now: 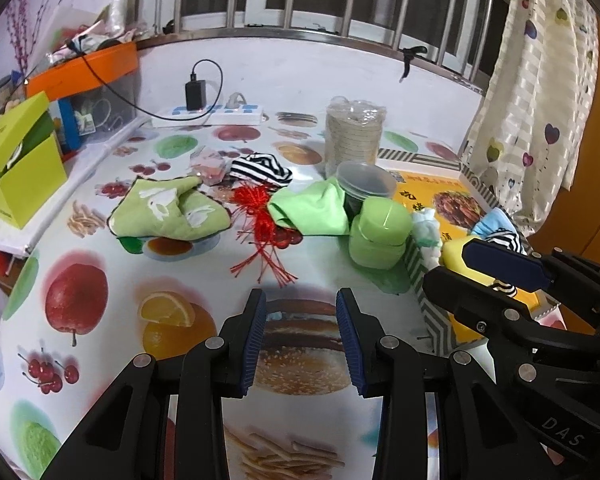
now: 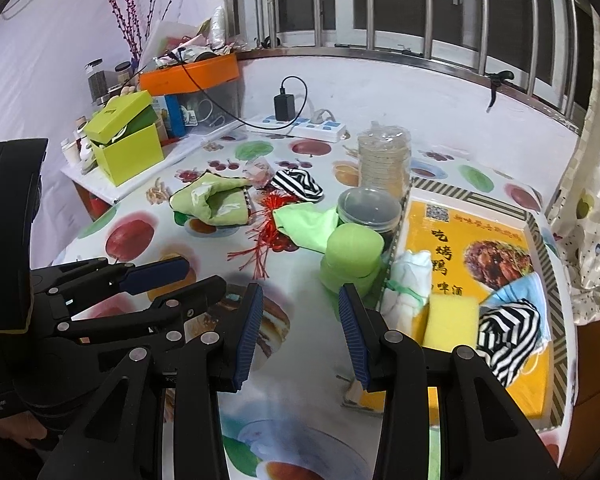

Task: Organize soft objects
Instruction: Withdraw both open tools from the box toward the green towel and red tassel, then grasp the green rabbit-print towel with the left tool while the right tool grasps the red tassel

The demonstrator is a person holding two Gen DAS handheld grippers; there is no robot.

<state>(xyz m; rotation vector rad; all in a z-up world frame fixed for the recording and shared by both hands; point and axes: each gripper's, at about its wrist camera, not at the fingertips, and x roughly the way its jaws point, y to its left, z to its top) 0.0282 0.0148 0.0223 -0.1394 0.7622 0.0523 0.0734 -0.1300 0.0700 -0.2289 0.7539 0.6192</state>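
Both grippers, the left gripper and the right gripper, are held low over the fruit-print tablecloth with jaws parted and nothing between them, apparently poised for another pick. Just beyond on the right, the yellow-lined tray already holds a sponge, a striped cloth and a mask. Farther off, a green towel, a green cloth and a striped sock are left loose on the table, presumably awaiting collection.

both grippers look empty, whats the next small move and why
Probably ease the left gripper forward toward the red tassel, the nearest loose soft item; its jaws stand open and empty, and the tray already holds a sponge and striped cloth.
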